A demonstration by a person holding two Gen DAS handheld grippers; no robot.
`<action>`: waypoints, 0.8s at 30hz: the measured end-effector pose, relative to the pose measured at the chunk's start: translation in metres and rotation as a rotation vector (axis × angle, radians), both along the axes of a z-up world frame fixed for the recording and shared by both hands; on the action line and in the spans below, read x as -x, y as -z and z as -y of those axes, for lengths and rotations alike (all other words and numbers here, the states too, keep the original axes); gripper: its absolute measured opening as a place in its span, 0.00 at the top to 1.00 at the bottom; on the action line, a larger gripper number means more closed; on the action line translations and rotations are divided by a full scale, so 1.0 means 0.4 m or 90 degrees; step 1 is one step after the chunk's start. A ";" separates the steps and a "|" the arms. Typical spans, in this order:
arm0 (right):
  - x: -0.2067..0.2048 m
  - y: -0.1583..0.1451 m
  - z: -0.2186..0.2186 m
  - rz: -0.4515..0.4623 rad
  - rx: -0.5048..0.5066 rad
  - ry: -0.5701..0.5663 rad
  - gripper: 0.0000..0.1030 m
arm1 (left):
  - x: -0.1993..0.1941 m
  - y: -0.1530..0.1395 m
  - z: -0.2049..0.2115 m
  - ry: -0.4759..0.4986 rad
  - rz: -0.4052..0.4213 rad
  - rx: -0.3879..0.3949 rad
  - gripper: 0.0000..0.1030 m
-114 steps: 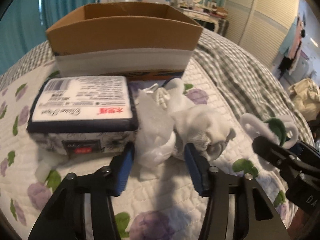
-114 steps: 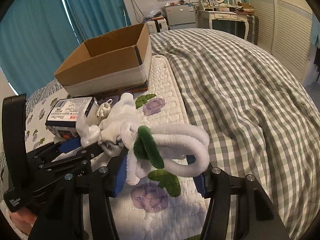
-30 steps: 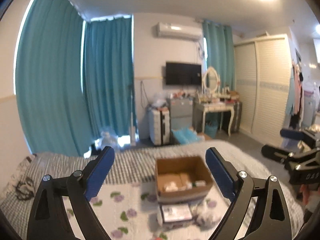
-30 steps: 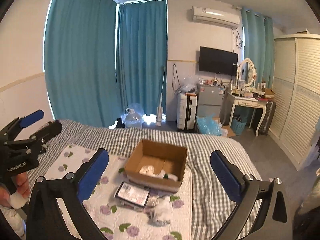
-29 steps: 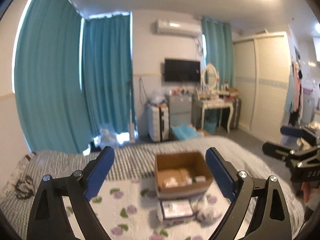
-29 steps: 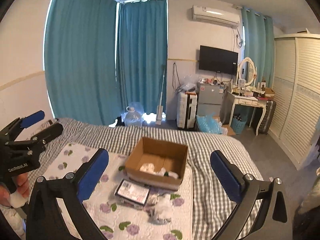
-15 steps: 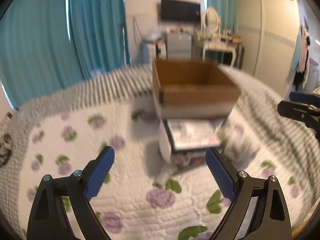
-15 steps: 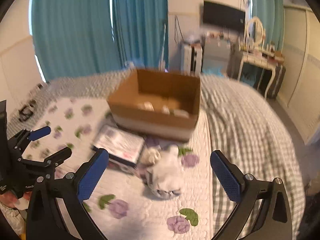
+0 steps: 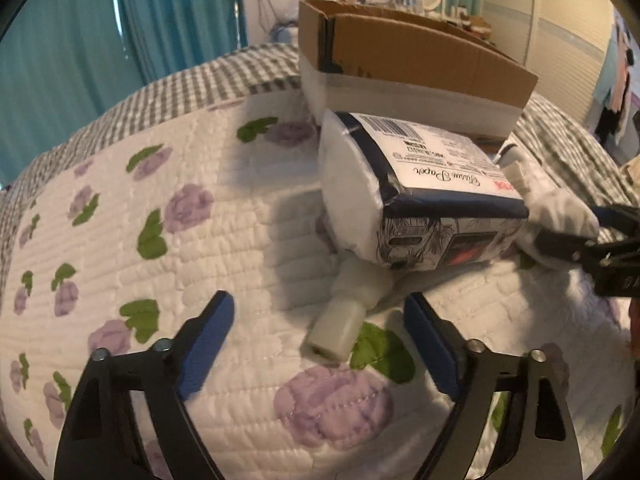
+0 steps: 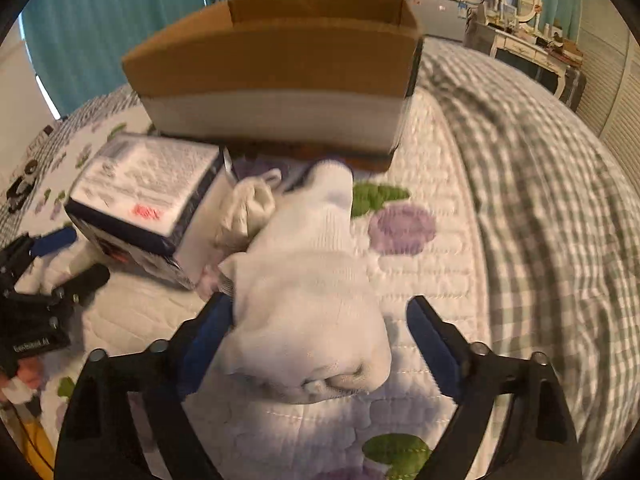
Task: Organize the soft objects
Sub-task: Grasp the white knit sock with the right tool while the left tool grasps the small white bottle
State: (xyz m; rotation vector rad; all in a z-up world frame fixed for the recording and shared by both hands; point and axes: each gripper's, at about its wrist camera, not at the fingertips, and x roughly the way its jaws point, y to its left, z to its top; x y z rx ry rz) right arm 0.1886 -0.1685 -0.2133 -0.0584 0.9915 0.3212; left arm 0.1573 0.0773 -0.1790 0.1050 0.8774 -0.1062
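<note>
My left gripper (image 9: 318,330) is open, its blue pads either side of a small white tube-shaped soft object (image 9: 344,322) lying on the quilt. Behind it lies a tissue pack (image 9: 424,196) and the cardboard box (image 9: 400,60). My right gripper (image 10: 320,328) is open around a white sock bundle (image 10: 312,296); the left pad touches it. The tissue pack (image 10: 148,196) lies to its left, the box (image 10: 280,72) behind it. The right gripper shows at the right edge of the left wrist view (image 9: 600,236); the left gripper shows at the left edge of the right wrist view (image 10: 52,256).
A white quilt with purple flowers (image 9: 140,208) covers the bed, over a grey checked blanket (image 10: 540,184). A crumpled white cloth (image 10: 248,208) lies between the tissue pack and the sock. Teal curtains (image 9: 120,20) and a dresser (image 10: 528,48) stand beyond.
Both grippers came down from high above the bed to the quilt. The left now straddles the white tube, the right the sock bundle. Both stayed open.
</note>
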 end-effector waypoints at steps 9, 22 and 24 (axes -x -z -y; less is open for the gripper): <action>0.001 0.001 -0.003 0.000 -0.027 -0.014 0.40 | -0.030 0.020 0.037 0.042 -0.012 0.015 0.52; 0.107 -0.122 0.018 0.049 -0.015 0.002 0.45 | 0.039 -0.013 0.037 0.041 -0.021 0.043 0.74; 0.138 -0.144 0.028 0.053 -0.027 0.009 0.45 | 0.060 -0.028 0.036 0.042 -0.021 0.050 0.74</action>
